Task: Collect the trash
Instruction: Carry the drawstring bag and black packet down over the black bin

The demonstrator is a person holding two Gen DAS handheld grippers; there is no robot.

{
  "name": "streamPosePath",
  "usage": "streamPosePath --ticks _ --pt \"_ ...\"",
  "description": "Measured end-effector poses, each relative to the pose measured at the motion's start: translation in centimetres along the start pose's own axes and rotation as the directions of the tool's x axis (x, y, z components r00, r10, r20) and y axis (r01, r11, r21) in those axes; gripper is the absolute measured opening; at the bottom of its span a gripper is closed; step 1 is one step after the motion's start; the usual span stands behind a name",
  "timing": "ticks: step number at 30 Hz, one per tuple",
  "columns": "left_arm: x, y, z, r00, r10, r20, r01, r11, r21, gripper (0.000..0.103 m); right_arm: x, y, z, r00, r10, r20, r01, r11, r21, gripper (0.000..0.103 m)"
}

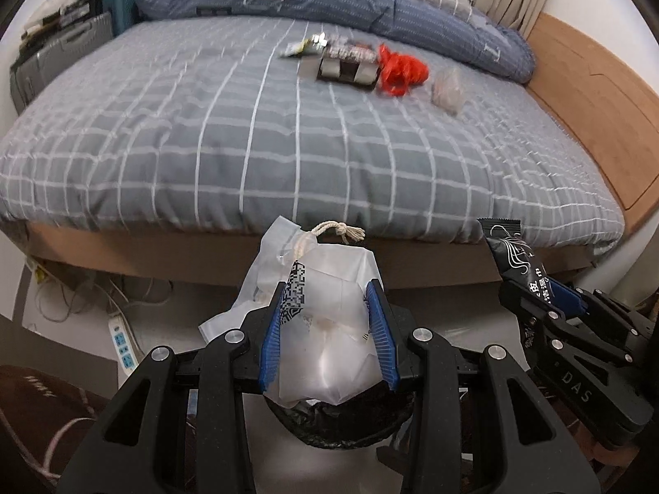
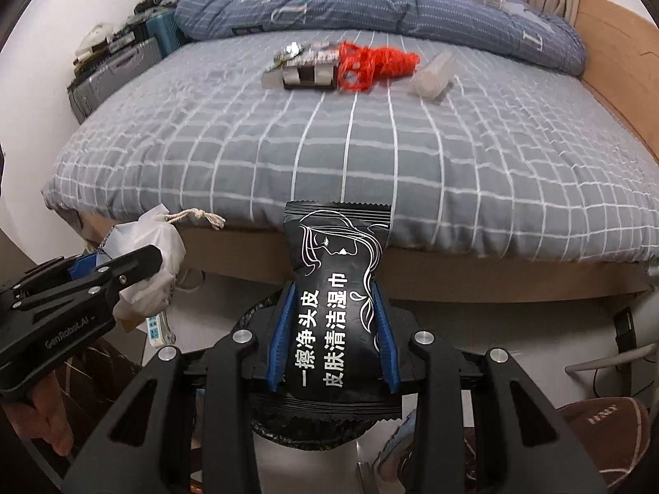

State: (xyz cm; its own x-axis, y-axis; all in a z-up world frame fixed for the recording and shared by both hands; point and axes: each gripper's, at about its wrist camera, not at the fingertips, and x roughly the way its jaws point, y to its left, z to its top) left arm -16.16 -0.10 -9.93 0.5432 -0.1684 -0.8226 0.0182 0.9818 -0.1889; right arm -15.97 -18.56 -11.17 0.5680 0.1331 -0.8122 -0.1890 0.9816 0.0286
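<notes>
My left gripper [image 1: 329, 317] is clamped on a translucent white bag [image 1: 325, 288] with a knotted cord at its top; the blue pads press into both its sides. My right gripper [image 2: 333, 329] is clenched on a black wet-wipe packet [image 2: 335, 288], which stands upright between the pads. Both bits of trash hang off the bed [image 2: 288, 144], past its near edge. Below each gripper I see the rim of a black-lined bin [image 1: 342, 428].

More litter lies on the bed towards its far edge, by the rumpled blue quilt [image 1: 329, 4]: a dark box [image 1: 348, 68], a red net bag [image 1: 401, 68] touching it, a clear plastic piece [image 1: 447, 88] just beside that, and a small wrapper [image 1: 298, 47].

A power strip [image 1: 121, 339] lies on the floor by the bed's near left corner.
</notes>
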Motion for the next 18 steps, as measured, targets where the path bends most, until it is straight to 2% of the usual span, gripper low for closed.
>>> streamPosePath --ticks 4,10,18 --pt "2.8 0.8 -0.4 0.999 -0.002 -0.047 0.001 1.000 -0.025 0.038 3.1 0.2 -0.2 0.998 0.016 -0.061 -0.016 1.000 -0.005 0.035" --pt "6.6 0.9 -0.2 0.996 0.025 -0.090 -0.025 1.000 -0.008 0.038 5.7 0.7 0.3 0.995 0.051 -0.090 -0.051 0.999 -0.002 0.034" --pt "8.8 2.4 -0.7 0.991 0.043 -0.129 -0.046 0.999 -0.018 0.038 9.2 1.1 -0.2 0.983 0.072 -0.168 -0.072 0.997 0.003 0.035"
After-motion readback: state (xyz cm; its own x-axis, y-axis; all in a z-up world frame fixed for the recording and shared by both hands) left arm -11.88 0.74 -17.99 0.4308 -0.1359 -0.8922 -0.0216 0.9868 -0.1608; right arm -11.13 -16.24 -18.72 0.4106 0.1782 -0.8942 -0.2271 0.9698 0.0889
